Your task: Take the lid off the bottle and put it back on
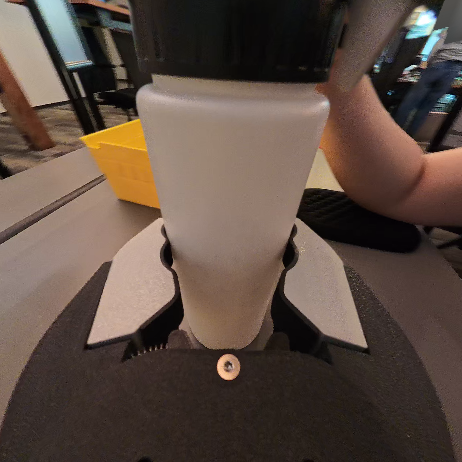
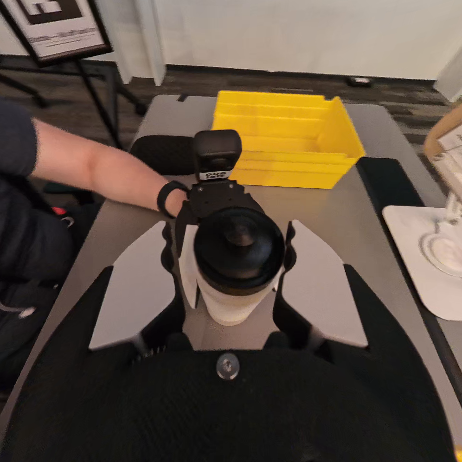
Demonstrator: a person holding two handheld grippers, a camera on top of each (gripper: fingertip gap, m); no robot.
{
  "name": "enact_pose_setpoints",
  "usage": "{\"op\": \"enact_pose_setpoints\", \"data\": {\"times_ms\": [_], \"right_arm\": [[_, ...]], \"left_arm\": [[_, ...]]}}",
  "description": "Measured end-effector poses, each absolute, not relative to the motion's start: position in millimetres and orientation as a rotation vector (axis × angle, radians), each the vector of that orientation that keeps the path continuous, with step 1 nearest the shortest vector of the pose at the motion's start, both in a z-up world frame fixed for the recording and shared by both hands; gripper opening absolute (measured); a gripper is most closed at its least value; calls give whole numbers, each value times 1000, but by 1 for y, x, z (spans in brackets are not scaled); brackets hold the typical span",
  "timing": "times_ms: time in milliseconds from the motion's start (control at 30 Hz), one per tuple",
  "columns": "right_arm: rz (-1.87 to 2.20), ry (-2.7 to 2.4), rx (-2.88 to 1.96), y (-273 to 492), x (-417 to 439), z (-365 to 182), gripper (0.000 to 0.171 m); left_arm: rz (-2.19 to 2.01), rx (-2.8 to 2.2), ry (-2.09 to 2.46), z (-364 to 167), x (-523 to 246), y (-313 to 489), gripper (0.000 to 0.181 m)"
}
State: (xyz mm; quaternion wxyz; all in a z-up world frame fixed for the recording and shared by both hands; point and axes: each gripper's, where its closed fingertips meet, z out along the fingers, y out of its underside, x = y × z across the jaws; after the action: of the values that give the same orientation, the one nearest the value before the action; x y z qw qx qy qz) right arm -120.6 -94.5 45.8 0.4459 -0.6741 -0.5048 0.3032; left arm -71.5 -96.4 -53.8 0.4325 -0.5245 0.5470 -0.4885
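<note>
- The left claw (image 1: pixel 228 252) fills the lower half of the left wrist view, its two pale fingers (image 1: pixel 135 282) pressed against either side of the white bottle (image 1: pixel 230 190); it holds the bottle by its lower body.
- The bottle stands upright in the centre of that view, on the grey worktop (image 1: pixel 62 250), its body frosted white and its top reaching the upper edge of the frame.
- The black ribbed lid (image 1: pixel 235 37) sits on the bottle's neck, across the top centre of the left wrist view.
- In the right wrist view the right claw (image 2: pixel 228 247) looks down from above, its fingers (image 2: pixel 140 282) set to either side of the lid (image 2: pixel 240 250). The right finger lies at the lid's edge; a sliver of space shows on the left. I cannot tell whether it grips the lid.
- In this view the left claw (image 2: pixel 212 200) shows beyond the bottle (image 2: pixel 227 307) in mid-frame, with a black camera block above it.
- A person's forearm (image 2: pixel 112 172) with a black wristband (image 2: pixel 166 197) comes in from the left of the right wrist view.
- A yellow bin (image 2: pixel 287 140) rests on the worktop (image 2: pixel 325 212) in the upper centre.
- A white mat (image 2: pixel 420 262) lies at the right edge.
- A framed sign (image 2: pixel 55 27) on a stand is at upper left.
</note>
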Motion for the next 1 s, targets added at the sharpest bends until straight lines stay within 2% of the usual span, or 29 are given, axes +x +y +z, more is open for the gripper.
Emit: {"op": "enact_pose_setpoints", "data": {"times_ms": [233,333,467,533,633,733,1000], "right_arm": [[470,-1013,-1858,-69,-120,47,79],[448,-973,-1869,-64,-114,49,57],[489,-1040,-1864,-74,-107,51,58],[436,-1031,-1866,-72,-101,52,69],[487,-1027,-1924,-77,-104,46,70],[438,-1058,-1910,-77,-104,45,62],[675,-1476,-1586,-127,-103,45,62]], "left_arm": [[-1101,-1410,1202,-53,-77,-67,88],[-1118,-1386,1245,-54,-76,-73,88],[-1133,-1372,1280,-54,-73,-80,88],[-1127,-1377,1273,-54,-72,-81,88],[-1124,-1391,1264,-54,-71,-80,89],[-1135,-1375,1288,-55,-71,-84,88],[-1363,-1172,1532,-54,-70,-137,88]]}}
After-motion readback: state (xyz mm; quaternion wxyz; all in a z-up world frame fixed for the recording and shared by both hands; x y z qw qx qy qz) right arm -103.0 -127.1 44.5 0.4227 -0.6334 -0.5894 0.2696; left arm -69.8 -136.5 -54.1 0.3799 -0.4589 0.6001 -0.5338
